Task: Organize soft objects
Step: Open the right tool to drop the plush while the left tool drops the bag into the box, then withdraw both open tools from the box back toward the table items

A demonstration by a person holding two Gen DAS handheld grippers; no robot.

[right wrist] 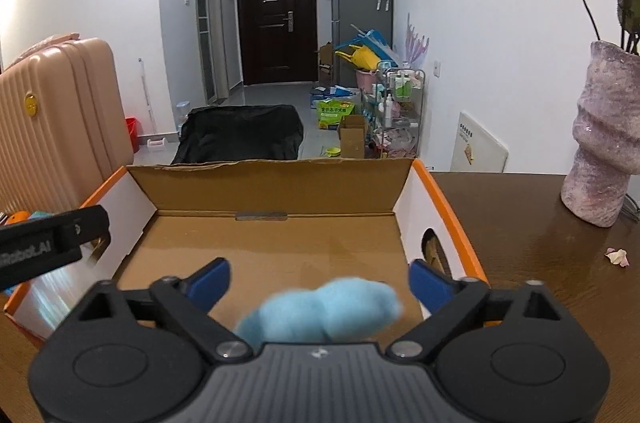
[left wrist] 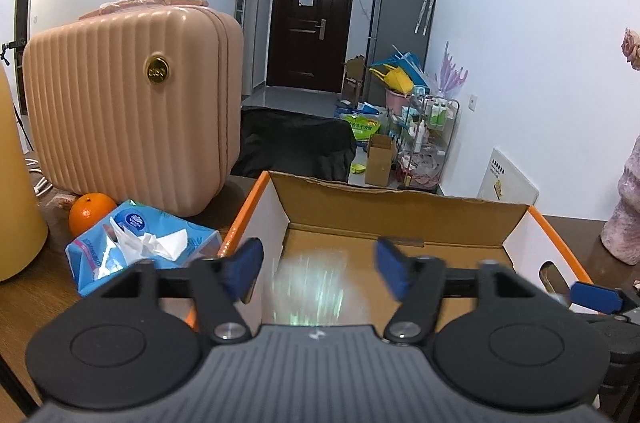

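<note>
Left wrist view shows our left gripper [left wrist: 318, 269] with its jaws apart over the open cardboard box [left wrist: 394, 213], a blurred pale shiny object [left wrist: 312, 289] between them, untouched. Right of it, our right gripper [right wrist: 320, 281] is spread too, a light-blue fluffy object [right wrist: 320, 315] loose between its pads above the box floor. A tissue pack [left wrist: 140, 247] and an orange [left wrist: 90, 213] lie on the tabletop [right wrist: 532, 251].

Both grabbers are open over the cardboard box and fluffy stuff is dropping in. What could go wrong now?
1. The blue fluffy thing is blurred between the right gripper's open fingers, close to the near edge of the box; it might land outside.
2. The left gripper sits beside the box's orange-edged wall; a nudge might shift the box toward the tissue pack and the orange.
</note>
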